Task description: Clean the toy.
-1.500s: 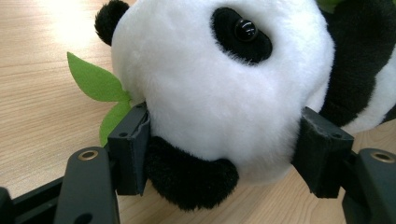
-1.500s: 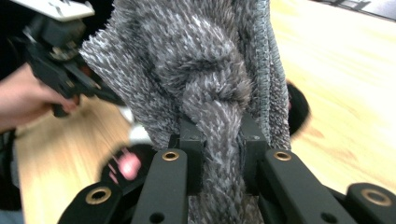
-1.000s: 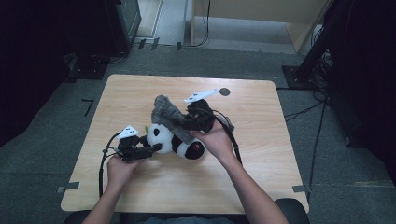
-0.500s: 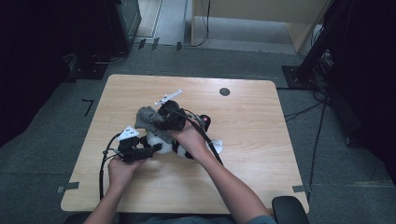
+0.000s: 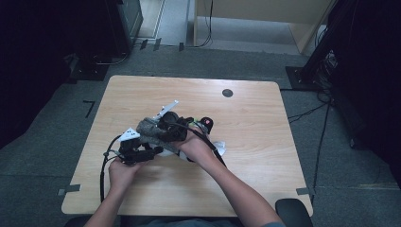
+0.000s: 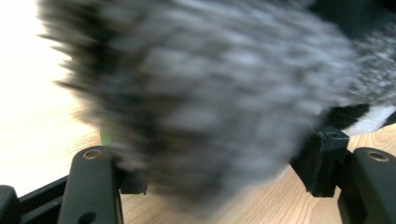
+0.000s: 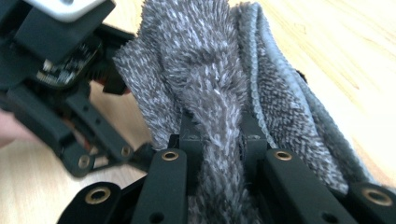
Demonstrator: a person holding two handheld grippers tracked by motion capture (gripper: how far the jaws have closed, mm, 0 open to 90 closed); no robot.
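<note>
Both grippers [image 5: 137, 152] [image 5: 171, 124] were black, angular frames, each topped by a pale grey three-cornered plate. Black cables [image 5: 102, 165] looped from them across the table. In the gripper views the jaws showed as flat black bars with brass-ringed screw holes [image 7: 170, 155]. A green circuit board [image 7: 65, 70] sat exposed on one body. The forearms [image 5: 236, 189] were bare, with no sleeves.

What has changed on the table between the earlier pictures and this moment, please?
The right gripper, clamped on the grey cloth, has carried it from above the plush toy leftward and down, over to the left gripper. The cloth now hangs in front of the left gripper's jaws. The left gripper has stayed in place near the table's left front, and the toy still lies mid-table.
</note>
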